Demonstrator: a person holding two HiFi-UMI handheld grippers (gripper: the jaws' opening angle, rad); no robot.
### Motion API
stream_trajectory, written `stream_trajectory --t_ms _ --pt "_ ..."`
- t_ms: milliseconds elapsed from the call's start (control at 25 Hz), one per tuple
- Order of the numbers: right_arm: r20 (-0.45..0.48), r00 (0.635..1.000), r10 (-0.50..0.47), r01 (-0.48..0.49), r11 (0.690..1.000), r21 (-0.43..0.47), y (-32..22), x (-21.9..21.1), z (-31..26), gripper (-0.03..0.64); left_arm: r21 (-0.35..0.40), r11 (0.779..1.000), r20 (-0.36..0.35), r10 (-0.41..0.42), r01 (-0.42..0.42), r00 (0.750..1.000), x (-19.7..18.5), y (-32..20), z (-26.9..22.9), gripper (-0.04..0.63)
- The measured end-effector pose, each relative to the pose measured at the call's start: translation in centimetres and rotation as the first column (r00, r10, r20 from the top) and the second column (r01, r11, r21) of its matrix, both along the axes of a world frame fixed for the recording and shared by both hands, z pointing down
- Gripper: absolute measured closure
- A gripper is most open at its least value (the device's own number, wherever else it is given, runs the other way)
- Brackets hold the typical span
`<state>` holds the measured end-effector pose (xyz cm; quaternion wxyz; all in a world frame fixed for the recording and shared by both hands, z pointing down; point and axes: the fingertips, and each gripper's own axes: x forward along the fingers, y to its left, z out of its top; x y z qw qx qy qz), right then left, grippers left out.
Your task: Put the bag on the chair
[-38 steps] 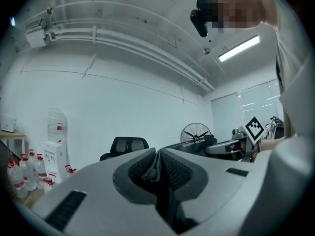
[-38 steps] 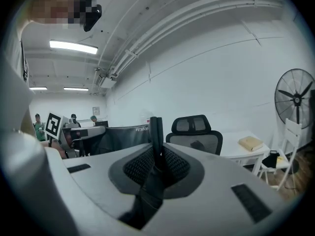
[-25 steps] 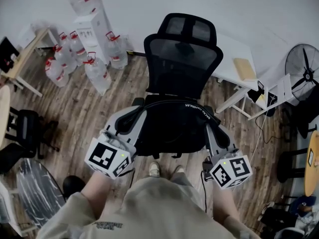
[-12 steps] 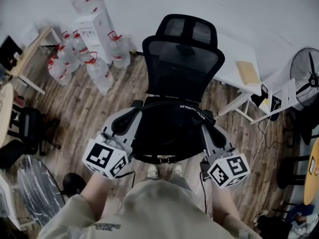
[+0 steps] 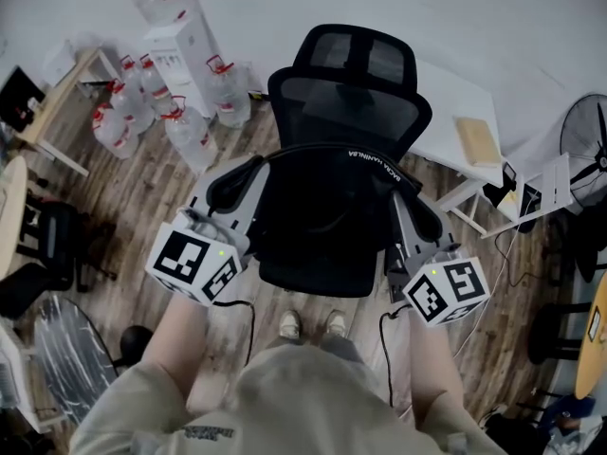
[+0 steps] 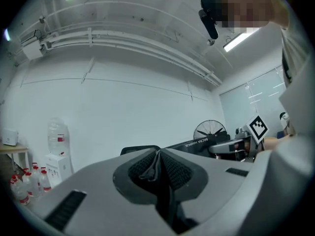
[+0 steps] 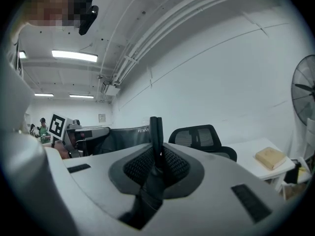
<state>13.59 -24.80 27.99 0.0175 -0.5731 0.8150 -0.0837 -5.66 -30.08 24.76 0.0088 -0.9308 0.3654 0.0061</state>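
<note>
My right gripper [image 7: 156, 162]: jaws pinched on a black strap [image 7: 156, 131] that stands upright between the pads. Bag [image 7: 125, 137] just left of it. Chair [image 7: 196, 135] beyond, to the right. Tan box [image 7: 269, 157] on white table [image 7: 244, 151]. Fan [image 7: 306, 90] at far right edge.

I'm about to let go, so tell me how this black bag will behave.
Probably floppy: the bag hangs between two pinched straps and its printed top edge bows. Likely light for its size: the left hand-held gripper and the right hand-held gripper carry it by thin straps.
</note>
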Motion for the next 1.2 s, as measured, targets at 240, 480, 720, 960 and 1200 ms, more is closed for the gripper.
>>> stream_trajectory --t_ms 240,480,720,960,1200 --pt "0.004 0.999 0.034 -0.034 0.999 0.008 -4.8 1.7 1.5 0.557 0.009 1.0 0.029 0.01 -0.011 1.0 1.8 -4.6 1.1 0.551" --pt "0.027 0.998 0.053 -0.052 0.997 -0.052 -8.4 3.4 6.3 0.557 -0.001 1.0 0.072 -0.001 0.001 0.997 3.8 -8.4 5.4 0.551" --pt "0.025 0.996 0.082 -0.079 0.991 -0.11 -11.0 4.5 13.4 0.557 -0.067 0.998 0.092 -0.005 0.011 0.996 4.9 -11.3 12.7 0.551" --pt "0.017 0.997 0.075 -0.07 0.978 -0.197 -13.0 5.5 21.7 0.557 -0.139 0.99 0.134 -0.016 0.035 0.991 6.3 -13.4 20.8 0.551" --pt "-0.002 0.998 0.06 -0.058 0.961 -0.272 -14.4 6.3 29.6 0.557 -0.21 0.977 0.173 0.002 0.035 0.985 7.4 -15.0 29.0 0.551"
